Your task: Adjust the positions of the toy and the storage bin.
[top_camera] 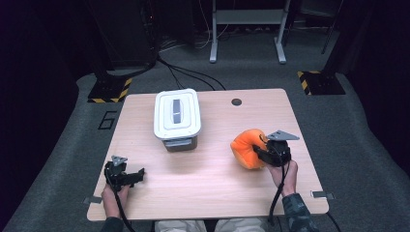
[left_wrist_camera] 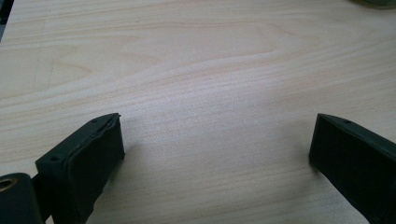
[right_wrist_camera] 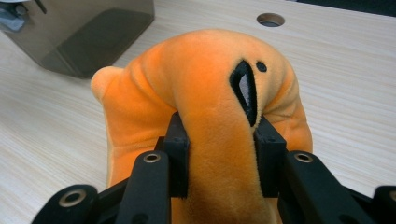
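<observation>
Jaws wide apart over bare wood, the left gripper (top_camera: 138, 175) sits at the lower left of the table (top_camera: 208, 193). Up from it, left of centre, stands a white-lidded box (top_camera: 177, 116). At the right, the right gripper (top_camera: 258, 153) pinches a fold of the orange plush toy (top_camera: 247, 147), perhaps lifted slightly off the tabletop.

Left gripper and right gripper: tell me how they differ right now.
The left gripper has its jaws spread wide with only bare table between them; the right gripper is shut on the orange plush toy, squeezing its fabric. In the high view the left gripper sits near the table's front left corner, while the right gripper is at the right side, next to the toy. Both are black, hand-held and two-jawed.
</observation>
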### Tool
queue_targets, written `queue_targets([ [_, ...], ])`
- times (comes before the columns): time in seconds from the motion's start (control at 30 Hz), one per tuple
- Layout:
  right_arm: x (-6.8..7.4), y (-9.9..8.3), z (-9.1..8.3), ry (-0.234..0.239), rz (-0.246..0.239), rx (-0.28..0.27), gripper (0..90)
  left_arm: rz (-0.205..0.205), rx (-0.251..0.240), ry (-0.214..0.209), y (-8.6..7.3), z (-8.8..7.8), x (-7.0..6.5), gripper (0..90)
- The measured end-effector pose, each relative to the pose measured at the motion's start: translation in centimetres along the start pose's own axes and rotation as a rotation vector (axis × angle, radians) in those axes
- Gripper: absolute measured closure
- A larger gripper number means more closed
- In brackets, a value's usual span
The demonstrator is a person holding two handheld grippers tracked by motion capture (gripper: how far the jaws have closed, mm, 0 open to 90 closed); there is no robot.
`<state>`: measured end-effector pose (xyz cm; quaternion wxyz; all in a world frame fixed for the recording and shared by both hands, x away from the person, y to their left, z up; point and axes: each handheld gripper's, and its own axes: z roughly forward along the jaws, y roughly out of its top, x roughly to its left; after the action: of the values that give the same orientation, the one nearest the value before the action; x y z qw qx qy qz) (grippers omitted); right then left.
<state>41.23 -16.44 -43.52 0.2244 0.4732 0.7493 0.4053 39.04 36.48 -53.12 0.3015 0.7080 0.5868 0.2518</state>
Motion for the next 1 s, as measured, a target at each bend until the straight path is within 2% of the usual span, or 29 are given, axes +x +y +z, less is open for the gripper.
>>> queue_targets([
  [1.0,-5.3,0.2,-3.5,-0.151,0.065,-0.031,64.7,0.0,0.0,0.0,0.0,0.0,0.0,2.8],
])
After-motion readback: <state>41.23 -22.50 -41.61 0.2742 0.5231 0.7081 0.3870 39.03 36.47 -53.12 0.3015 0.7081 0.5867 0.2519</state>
